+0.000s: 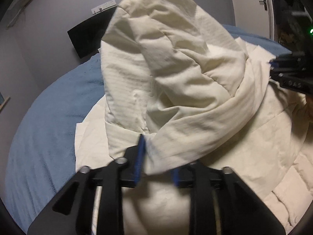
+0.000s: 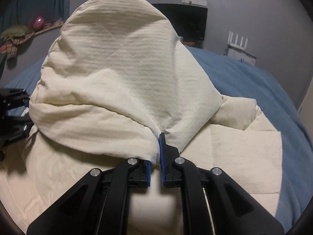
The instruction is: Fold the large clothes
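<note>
A large cream puffy garment (image 1: pixel 176 74) lies on a blue bedspread (image 1: pixel 49 127). One end of it is lifted and bulges up in front of both cameras. My left gripper (image 1: pixel 145 148) is shut on a fold of its edge; cloth hides the right pad. My right gripper (image 2: pixel 158 146) is shut on another fold of the same garment (image 2: pixel 121 74), pinched between the blue pads. The right gripper also shows at the right edge of the left wrist view (image 1: pixel 289 68), and the left gripper at the left edge of the right wrist view (image 2: pixel 13 105).
The rest of the garment lies flat under both grippers (image 2: pixel 244 156). A dark screen (image 1: pixel 88 35) hangs on the grey wall behind the bed. A white door (image 1: pixel 252 2) is at the far right. A shelf with clutter (image 2: pixel 29 31) is on the left wall.
</note>
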Action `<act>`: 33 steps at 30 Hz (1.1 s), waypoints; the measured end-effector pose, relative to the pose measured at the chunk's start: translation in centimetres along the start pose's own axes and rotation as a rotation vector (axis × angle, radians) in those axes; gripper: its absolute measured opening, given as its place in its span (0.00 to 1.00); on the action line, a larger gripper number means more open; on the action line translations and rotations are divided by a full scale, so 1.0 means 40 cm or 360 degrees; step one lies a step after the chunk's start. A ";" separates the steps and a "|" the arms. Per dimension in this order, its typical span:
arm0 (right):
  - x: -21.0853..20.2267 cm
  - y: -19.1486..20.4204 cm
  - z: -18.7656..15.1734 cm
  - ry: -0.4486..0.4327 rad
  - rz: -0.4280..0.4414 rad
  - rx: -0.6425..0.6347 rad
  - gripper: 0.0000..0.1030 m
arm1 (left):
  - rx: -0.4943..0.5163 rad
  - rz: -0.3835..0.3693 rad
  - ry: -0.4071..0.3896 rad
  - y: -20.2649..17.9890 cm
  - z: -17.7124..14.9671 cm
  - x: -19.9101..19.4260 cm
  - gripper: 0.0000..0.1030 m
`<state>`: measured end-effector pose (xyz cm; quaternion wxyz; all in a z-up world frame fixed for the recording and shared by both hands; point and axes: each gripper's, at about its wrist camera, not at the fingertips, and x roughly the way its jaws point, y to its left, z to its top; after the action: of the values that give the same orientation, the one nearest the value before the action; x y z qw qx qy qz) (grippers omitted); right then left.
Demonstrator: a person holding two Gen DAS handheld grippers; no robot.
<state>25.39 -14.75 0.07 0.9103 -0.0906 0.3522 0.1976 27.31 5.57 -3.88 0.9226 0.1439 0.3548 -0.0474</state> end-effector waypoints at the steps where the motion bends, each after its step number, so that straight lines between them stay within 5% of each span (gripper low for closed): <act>1: -0.002 0.000 -0.002 -0.0002 -0.0002 0.0002 0.05 | -0.0034 -0.0025 0.0004 0.010 -0.009 -0.013 0.59; 2: -0.004 0.001 0.000 -0.0008 -0.0004 0.0002 0.05 | -0.0071 -0.0066 0.0007 0.027 -0.021 -0.029 0.70; 10: -0.011 0.006 0.000 0.0005 -0.0020 -0.0032 0.06 | -0.0111 -0.0231 -0.0163 0.013 0.025 -0.182 0.69; 12: -0.012 0.011 -0.001 0.0001 -0.0027 -0.0033 0.06 | -0.0153 -0.0281 -0.0227 -0.016 0.058 -0.211 0.68; 14: -0.008 0.014 0.000 0.0003 -0.0035 -0.0038 0.06 | -0.0138 -0.0321 -0.0257 -0.058 0.094 -0.207 0.52; 17: -0.011 0.015 0.005 0.0007 -0.0030 -0.0036 0.06 | -0.0022 -0.0300 -0.0236 -0.113 0.135 -0.156 0.47; 19: -0.015 0.012 0.009 0.0008 -0.0012 -0.0041 0.06 | 0.0057 -0.0178 -0.0176 -0.131 0.140 -0.095 0.48; 22: -0.019 0.013 0.017 0.0021 0.0023 -0.0091 0.09 | 0.0009 -0.0063 -0.0062 -0.091 0.123 -0.002 0.51; 28: -0.080 0.012 0.044 0.0015 0.0238 -0.0260 0.38 | -0.0236 -0.0124 0.0077 -0.001 0.075 0.088 0.58; 30: -0.103 -0.007 0.060 -0.0030 0.0316 -0.0203 0.55 | -0.0333 -0.0184 0.0088 0.027 0.060 0.099 0.58; 33: -0.101 -0.050 0.093 -0.0075 0.0357 -0.0016 0.64 | -0.0338 -0.0224 0.0091 0.033 0.041 0.110 0.59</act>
<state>25.78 -16.63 5.59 0.8901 -0.0505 0.3376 0.3020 31.88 6.41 -5.33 0.9165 0.0215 0.3933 -0.0701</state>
